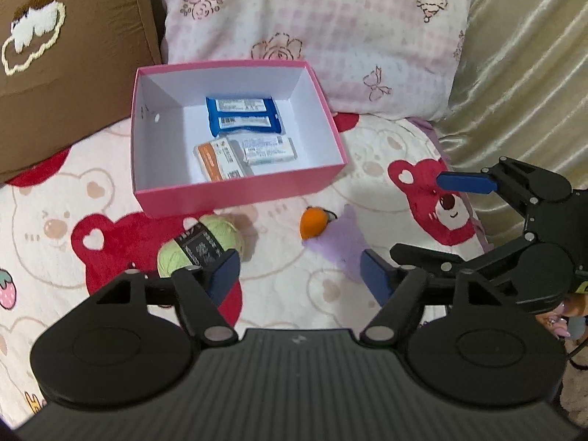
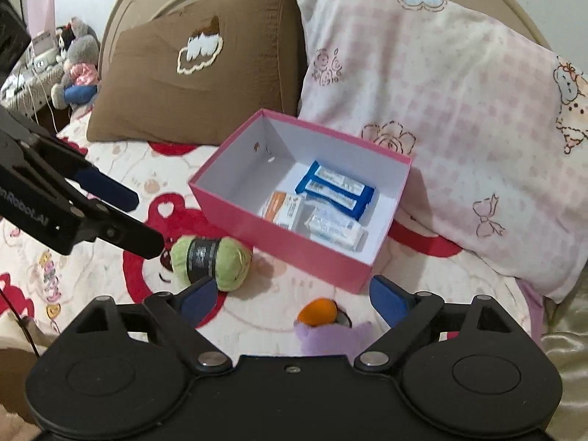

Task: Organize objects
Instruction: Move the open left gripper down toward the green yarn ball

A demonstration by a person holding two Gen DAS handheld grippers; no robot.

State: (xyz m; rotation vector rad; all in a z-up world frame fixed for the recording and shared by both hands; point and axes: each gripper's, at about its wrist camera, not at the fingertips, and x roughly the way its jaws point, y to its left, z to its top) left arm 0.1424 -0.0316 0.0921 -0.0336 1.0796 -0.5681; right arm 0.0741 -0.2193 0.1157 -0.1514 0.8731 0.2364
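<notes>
A pink box [image 1: 235, 198] with a white inside stands on the bed. In it lie a blue packet [image 1: 242, 115], an orange-and-white carton [image 1: 218, 160] and a white-and-blue carton [image 1: 270, 150]. In front of it lie a green yarn ball [image 1: 228, 233] with a black label, a small orange toy [image 1: 312, 222] and a purple plush piece [image 1: 345, 246]. My left gripper [image 1: 299, 275] is open just above the yarn and the toy, holding nothing. My right gripper [image 2: 294, 296] is open over the orange toy [image 2: 316, 310], with the yarn ball [image 2: 228, 261] to its left.
A brown pillow [image 2: 191, 66] and a pink checked pillow [image 2: 441, 92] lean behind the pink box [image 2: 294, 253]. The bear-print blanket [image 1: 73, 191] covers the bed. A golden quilt [image 1: 522, 73] lies to the right. Plush toys [image 2: 77, 62] sit far left.
</notes>
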